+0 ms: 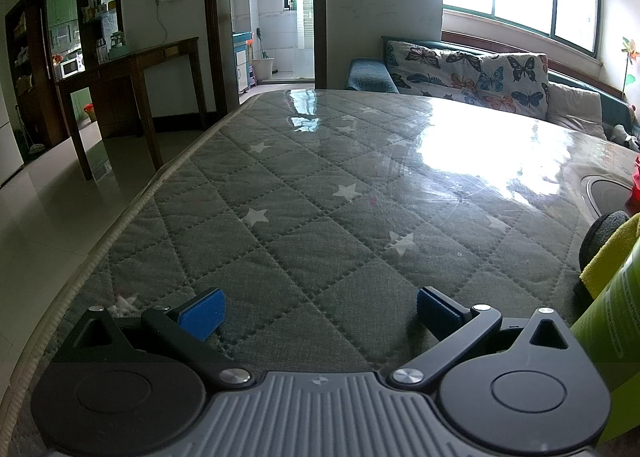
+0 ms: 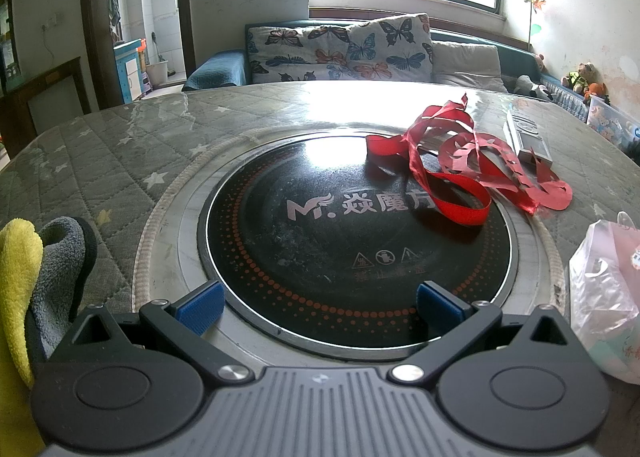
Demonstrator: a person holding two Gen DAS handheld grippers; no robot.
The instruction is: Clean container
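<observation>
Container (image 1: 612, 337) only in left view | ribbon (image 2: 460, 169) only right | both fingers spread, empty

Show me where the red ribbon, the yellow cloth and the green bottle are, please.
red ribbon (image 2: 460, 167): right wrist view, on the tangled middle of its loops.
yellow cloth (image 2: 16, 277): right wrist view, on its fuzzy folded face.
green bottle (image 1: 612, 333): left wrist view, on its printed side wall.
</observation>
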